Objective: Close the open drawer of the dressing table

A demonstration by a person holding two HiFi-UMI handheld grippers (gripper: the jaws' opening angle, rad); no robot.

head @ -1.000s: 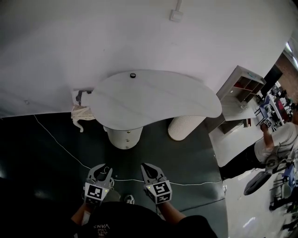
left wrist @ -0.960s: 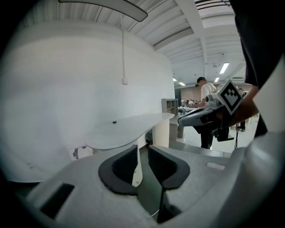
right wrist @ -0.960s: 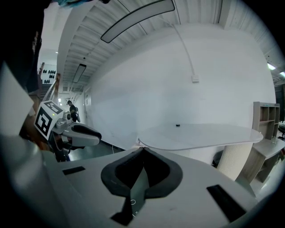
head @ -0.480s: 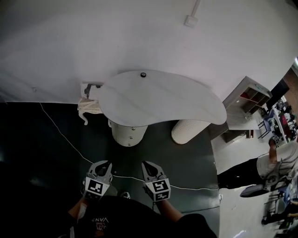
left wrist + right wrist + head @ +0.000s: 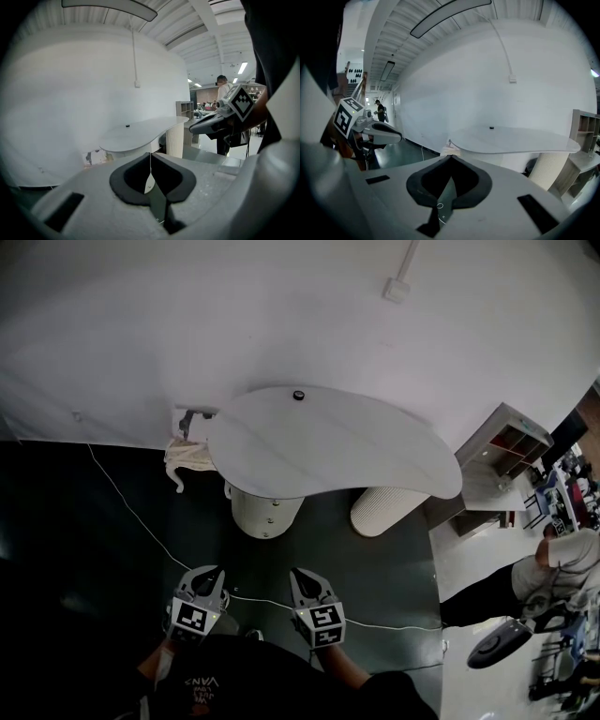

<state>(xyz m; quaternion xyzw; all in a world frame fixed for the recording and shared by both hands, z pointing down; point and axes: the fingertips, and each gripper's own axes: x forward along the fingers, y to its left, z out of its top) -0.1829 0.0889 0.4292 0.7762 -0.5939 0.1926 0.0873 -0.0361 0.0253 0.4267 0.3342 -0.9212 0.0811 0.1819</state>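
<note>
Well short of the dressing table (image 5: 328, 442), the left tool (image 5: 211, 572) and right tool (image 5: 298, 574) sit closed, empty.
Left jaws just closed on nothing; the open drawer (image 5: 185, 418) ahead looks light and stiff: push its flat front.

Resembles a staged corner in a large lab hall: white backdrop wall (image 5: 234, 315), dark floor (image 5: 84, 521), ribbed ceiling (image 5: 401, 33) with strip lights (image 5: 450, 15), cluttered workstations (image 5: 567, 488) beyond.

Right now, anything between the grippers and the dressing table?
Nothing visible blocks. Only dark floor, with a thin white cable lying on it, lies between the left gripper, the right gripper and the dressing table.
</note>
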